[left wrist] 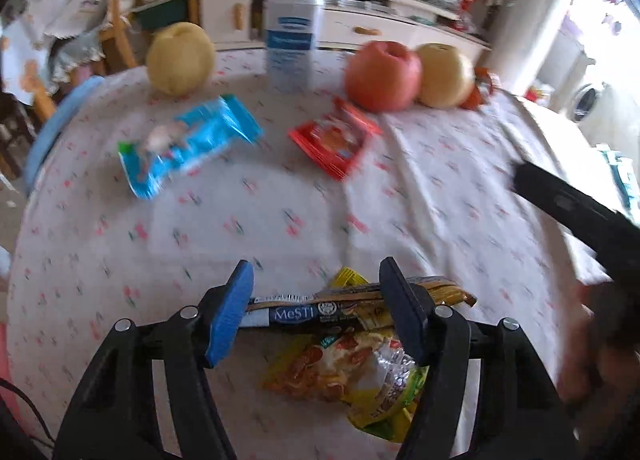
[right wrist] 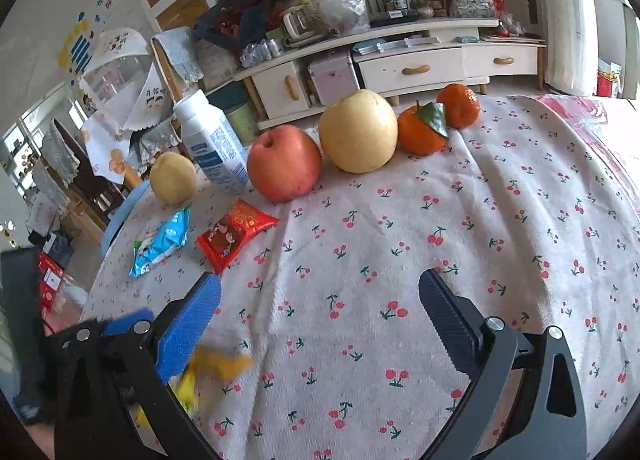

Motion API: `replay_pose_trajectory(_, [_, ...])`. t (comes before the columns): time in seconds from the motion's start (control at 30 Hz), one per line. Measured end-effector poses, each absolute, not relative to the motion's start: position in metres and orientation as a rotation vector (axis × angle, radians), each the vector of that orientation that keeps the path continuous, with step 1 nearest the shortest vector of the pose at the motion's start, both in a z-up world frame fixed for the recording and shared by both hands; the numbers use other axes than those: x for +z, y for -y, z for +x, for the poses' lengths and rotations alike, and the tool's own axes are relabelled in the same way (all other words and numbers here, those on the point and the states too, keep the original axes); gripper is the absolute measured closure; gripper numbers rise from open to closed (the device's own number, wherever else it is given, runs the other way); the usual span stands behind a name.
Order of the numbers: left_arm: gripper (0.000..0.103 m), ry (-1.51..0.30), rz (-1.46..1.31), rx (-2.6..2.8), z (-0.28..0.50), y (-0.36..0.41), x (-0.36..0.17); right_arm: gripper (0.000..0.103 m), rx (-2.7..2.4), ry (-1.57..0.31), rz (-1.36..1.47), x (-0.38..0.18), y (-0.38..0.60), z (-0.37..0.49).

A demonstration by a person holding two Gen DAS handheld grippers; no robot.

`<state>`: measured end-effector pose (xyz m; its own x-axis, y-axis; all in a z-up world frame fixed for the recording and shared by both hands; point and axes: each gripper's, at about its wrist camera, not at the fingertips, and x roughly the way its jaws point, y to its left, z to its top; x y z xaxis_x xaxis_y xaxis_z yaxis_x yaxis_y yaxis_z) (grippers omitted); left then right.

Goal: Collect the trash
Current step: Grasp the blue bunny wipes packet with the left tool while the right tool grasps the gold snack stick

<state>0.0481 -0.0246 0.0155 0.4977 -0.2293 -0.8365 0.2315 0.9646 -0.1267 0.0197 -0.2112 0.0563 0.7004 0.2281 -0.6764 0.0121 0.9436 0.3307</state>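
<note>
In the left wrist view my left gripper is open, its jaws on either side of a yellow snack wrapper that lies on the cherry-print tablecloth. The wrapper's dark seam strip spans the gap between the fingers. A blue wrapper and a red wrapper lie further back. In the right wrist view my right gripper is open and empty above the cloth. The yellow wrapper shows blurred at its lower left, by the left gripper. The blue wrapper and red wrapper lie beyond.
A red apple, two yellow pears, two tangerines and a white bottle stand along the table's far side. A blue chair edge is at the left. A cabinet is behind.
</note>
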Motion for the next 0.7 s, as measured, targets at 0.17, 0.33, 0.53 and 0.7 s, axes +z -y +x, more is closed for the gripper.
replay_pose_trajectory(0.17, [0.036,-0.907,-0.05,-0.281,0.051,-0.008,0.047,0.005,0.185,-0.819,0.368,0.051,0.204,0.025])
replay_pose_trajectory(0.33, [0.035,-0.848,0.066,-0.313,0.087,-0.028,0.058,0.005,0.238,-0.833,0.376,0.051,0.195,0.032])
replay_pose_trajectory(0.53, [0.035,-0.876,0.261,-0.348,0.121,-0.022,0.043,0.005,0.371,-0.855,0.347,0.054,0.173,0.03])
replay_pose_trajectory(0.7, [0.035,-0.912,0.295,-0.371,0.142,-0.026,0.026,0.007,0.514,-0.865,0.208,0.057,0.132,0.022])
